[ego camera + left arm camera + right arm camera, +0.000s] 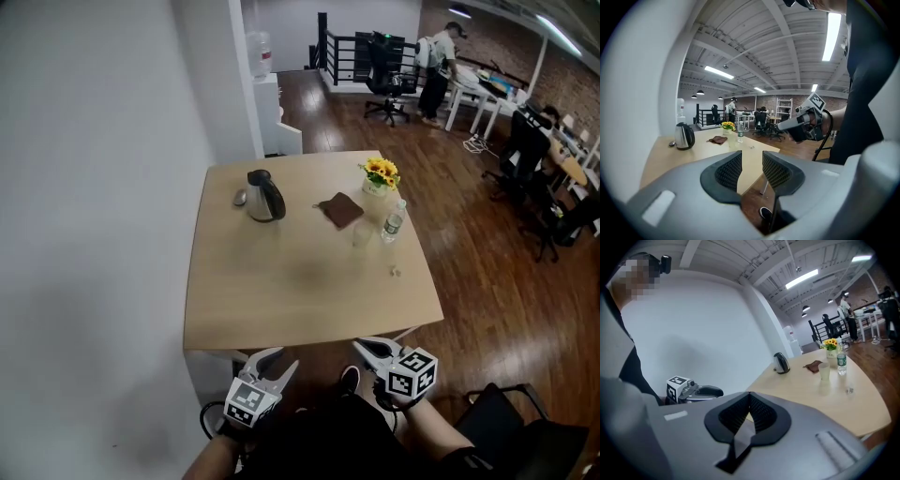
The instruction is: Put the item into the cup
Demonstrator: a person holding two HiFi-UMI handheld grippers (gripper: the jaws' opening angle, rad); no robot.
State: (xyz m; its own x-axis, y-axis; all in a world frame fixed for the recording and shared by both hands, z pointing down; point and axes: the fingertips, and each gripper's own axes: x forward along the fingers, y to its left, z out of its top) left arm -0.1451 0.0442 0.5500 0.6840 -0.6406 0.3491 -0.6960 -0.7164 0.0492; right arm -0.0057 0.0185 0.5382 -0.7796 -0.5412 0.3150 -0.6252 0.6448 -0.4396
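Observation:
A clear cup (362, 234) stands on the wooden table (281, 291) toward its right side, beside a water bottle (393, 223). A small pale item (395, 272) lies on the table nearer to me; the right gripper view shows it as a tiny item (850, 390) in front of the cup (824, 371). Both grippers hang in the air short of the table's near edge. My left gripper (277, 360) is open, its jaws (752, 164) apart with nothing between them. My right gripper (367, 348) is shut and empty, its pads (749, 395) meeting.
A black-and-steel kettle (264, 196) stands at the far left of the table with a small object beside it. A brown pouch (339, 209) and a vase of yellow flowers (381, 174) sit at the back. A white wall runs along the left; office chairs and a person are far behind.

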